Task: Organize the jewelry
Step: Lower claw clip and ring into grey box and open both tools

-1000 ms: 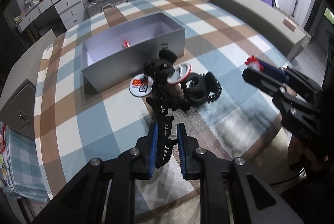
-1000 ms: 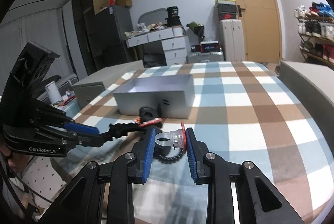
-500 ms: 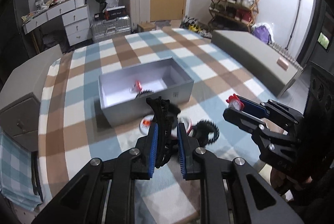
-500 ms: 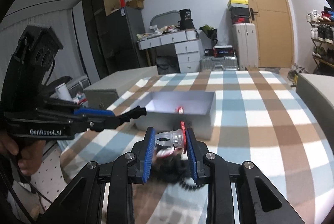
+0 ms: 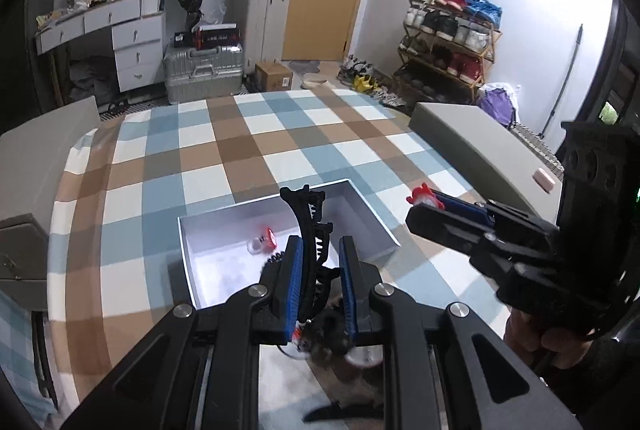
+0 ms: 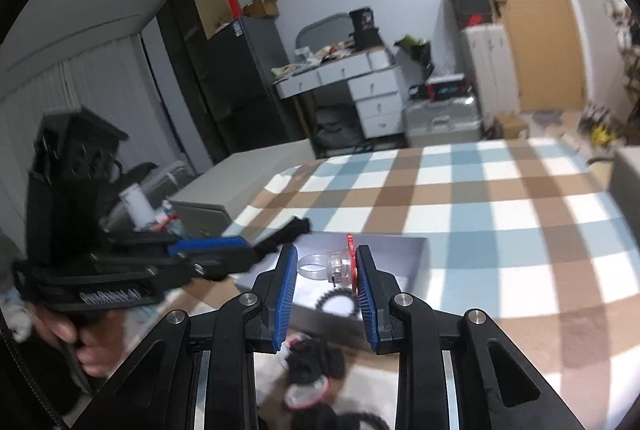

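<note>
While the left gripper [image 5: 319, 282] is clamping a black comb-like hair clip [image 5: 310, 230] above the grey box [image 5: 376, 226], only the left view is showing a red-topped ring [image 5: 262, 242] inside at 11 o'clock. Right gripper [image 6: 326, 272] is pinching a clear ring with red top [image 6: 340, 264].

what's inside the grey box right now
In the grey box, a clear ring with a red top lies on the floor. The black hair clip held in front hides the right part.
</note>
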The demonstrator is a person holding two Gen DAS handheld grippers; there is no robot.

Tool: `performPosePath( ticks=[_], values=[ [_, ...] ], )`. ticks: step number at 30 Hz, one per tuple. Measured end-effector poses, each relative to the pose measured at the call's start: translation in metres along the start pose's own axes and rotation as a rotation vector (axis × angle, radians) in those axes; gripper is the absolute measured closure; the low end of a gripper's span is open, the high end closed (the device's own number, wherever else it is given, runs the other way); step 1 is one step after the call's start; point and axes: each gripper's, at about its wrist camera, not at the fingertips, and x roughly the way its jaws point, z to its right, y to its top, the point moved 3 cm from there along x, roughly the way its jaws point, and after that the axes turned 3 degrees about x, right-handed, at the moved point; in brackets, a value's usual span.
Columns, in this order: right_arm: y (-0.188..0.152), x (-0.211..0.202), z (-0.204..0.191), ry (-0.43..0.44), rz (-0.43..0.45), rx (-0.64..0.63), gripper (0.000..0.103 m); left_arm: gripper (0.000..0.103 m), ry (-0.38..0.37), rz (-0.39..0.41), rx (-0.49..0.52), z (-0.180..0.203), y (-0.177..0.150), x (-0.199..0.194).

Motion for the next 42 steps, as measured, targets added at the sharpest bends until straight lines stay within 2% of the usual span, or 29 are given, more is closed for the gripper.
performPosePath(
  ticks=[3,8,12,22,27,33,35,36,37,38,42],
  values=[
    [0.008,0.017,0.007,0.015,-0.030,0.022,0.075,0.090,-0.024,-0.020,-0.013,-0.007,0.003,0.012],
    [0.012,0.039,0.017,0.010,-0.069,0.030,0.075,0.090,-0.021,-0.049,-0.016,-0.012,0.007,0.027],
    [0.009,0.054,0.024,0.003,-0.106,0.040,0.075,0.090,-0.040,-0.060,0.011,-0.010,0.009,0.034],
    [0.001,0.075,0.036,-0.012,-0.167,0.052,0.075,0.090,-0.079,-0.122,0.085,-0.008,0.009,0.053],
    [-0.001,0.078,0.038,-0.017,-0.180,0.063,0.075,0.090,-0.107,-0.146,0.066,-0.013,0.006,0.059],
    [-0.003,0.083,0.038,-0.027,-0.193,0.054,0.073,0.089,-0.086,-0.155,0.042,-0.022,0.005,0.065],
    [-0.002,0.084,0.039,-0.029,-0.189,0.066,0.069,0.084,-0.074,-0.169,0.045,-0.023,0.004,0.066],
    [-0.002,0.085,0.039,-0.029,-0.192,0.072,0.064,0.069,-0.075,-0.177,0.045,-0.024,0.003,0.066],
    [-0.001,0.086,0.040,-0.026,-0.196,0.081,0.063,0.050,-0.073,-0.181,0.046,-0.024,0.002,0.065],
    [-0.001,0.086,0.040,-0.020,-0.197,0.088,0.062,0.045,-0.066,-0.169,0.041,-0.025,0.001,0.064],
    [0.001,0.079,0.037,-0.023,-0.185,0.093,0.060,0.044,-0.041,-0.128,0.023,-0.030,0.000,0.053]
  ],
)
